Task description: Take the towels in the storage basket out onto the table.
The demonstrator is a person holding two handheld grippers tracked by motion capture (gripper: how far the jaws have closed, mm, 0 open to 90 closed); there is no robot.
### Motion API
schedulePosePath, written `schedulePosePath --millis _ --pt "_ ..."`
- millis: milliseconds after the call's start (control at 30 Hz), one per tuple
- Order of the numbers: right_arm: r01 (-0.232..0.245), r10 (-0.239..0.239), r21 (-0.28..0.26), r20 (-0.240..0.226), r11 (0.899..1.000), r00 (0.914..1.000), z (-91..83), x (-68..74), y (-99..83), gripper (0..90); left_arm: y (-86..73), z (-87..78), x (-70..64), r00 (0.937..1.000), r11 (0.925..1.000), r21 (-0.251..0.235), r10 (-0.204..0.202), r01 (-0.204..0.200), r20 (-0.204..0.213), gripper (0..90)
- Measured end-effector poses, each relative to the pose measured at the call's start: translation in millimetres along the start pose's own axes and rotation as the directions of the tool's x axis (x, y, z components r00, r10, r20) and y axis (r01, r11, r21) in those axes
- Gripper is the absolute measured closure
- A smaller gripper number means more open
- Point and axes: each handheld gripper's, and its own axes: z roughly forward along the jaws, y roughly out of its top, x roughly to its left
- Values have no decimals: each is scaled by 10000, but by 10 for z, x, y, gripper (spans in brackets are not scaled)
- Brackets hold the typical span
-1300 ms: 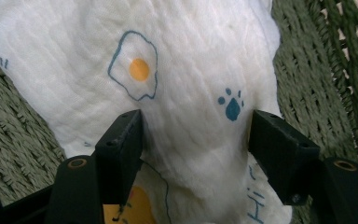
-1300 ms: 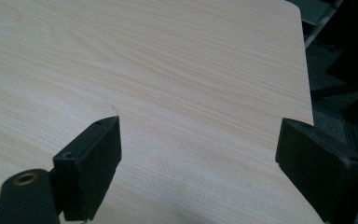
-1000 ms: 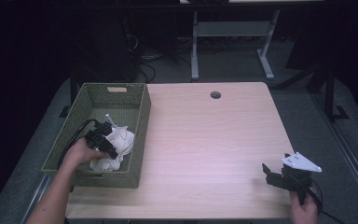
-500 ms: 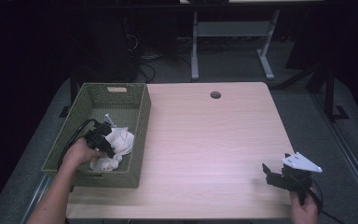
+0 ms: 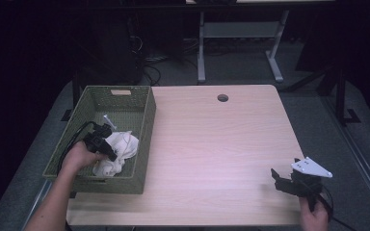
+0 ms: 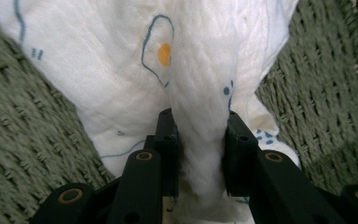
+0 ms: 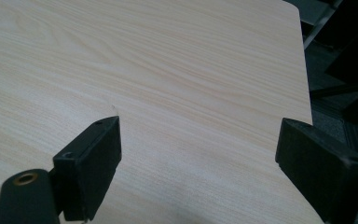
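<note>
A white cloth (image 5: 118, 151) with small blue and orange prints lies bunched inside the green woven basket (image 5: 139, 127) at the table's left. My left gripper (image 5: 110, 153) reaches into the basket and is shut on a fold of that cloth (image 6: 200, 140), which bulges between the two black jaws of the left gripper (image 6: 199, 133). My right gripper (image 5: 282, 182) rests low near the table's front right corner, carrying its grey three-cornered plate. In the right gripper view the right gripper (image 7: 205, 154) stands wide open over bare wood.
The light wooden table (image 5: 221, 144) has a round cable hole (image 5: 222, 98) near its far edge. The table's right edge (image 7: 305, 84) runs close beside the right gripper. Dark floor, cables and a grey desk frame (image 5: 241, 43) lie beyond the table.
</note>
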Motion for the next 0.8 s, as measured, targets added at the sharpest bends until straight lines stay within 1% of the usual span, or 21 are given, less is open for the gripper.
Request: schedulePosePath --millis 33,67,133,167,200,233,300,367,433,467,567,600,667,733,767,800 --pt "-11 11 -3 18 10000 10000 1 -2 0 139 -3 -20 0 9999 9999 -119 -98 98 39 710" --pt "-11 11 -3 18 10000 10000 1 -2 0 139 -6 -48 13 10000 9999 -151 -25 26 58 710" --pt "21 -21 17 21 10000 10000 4 1 -2 139 -21 -116 26 9993 9984 -527 -185 201 314 710" --pt "34 -34 8 20 10000 10000 6 3 -1 139 -21 -116 26 9993 9984 -527 -185 201 314 710" --pt "87 -86 -20 29 10000 10000 10 2 -1 139 -35 -163 28 9987 9967 -769 -213 248 460 710" --pt "87 -86 -20 29 10000 10000 10 2 -1 139 -35 -163 28 9987 9967 -769 -213 248 460 710" --pt "90 -90 -18 22 10000 10000 11 7 1 139 -44 -217 25 9986 9951 -957 -198 244 490 710" --pt "67 -67 -11 -4 10000 10000 11 16 4 139 -54 -291 25 9976 9925 -1200 -170 249 670 710" --pt "133 -133 -53 -37 9999 9999 11 23 5 139 -58 -325 20 9971 9903 -1359 -182 281 736 709" --pt "142 -142 -59 -37 9999 9999 10 25 4 139 -59 -345 9 9960 9884 -1480 -222 349 868 710" --pt "155 -156 -57 -60 9999 9999 10 30 0 139 -56 -393 -2 9951 9854 -1677 -125 290 985 709" --pt "132 -133 -67 -91 9999 9999 10 30 -1 139 -56 -409 -5 9944 9848 -1700 -171 348 1045 709" --pt "117 -118 -43 -72 9999 9999 13 27 -2 139 -63 -456 3 9924 9806 -1929 -127 362 1220 709" --pt "37 -37 -52 -62 10000 10000 20 21 -5 139 -79 -492 17 9888 9759 -2127 -162 479 1485 709" --pt "16 -16 -35 -58 10000 10000 22 20 -5 139 -93 -514 29 9867 9723 -2268 -196 564 1615 709" --pt "0 0 -39 -31 10000 10000 23 16 -7 139 -105 -528 38 9861 9703 -2349 -194 585 1653 709"
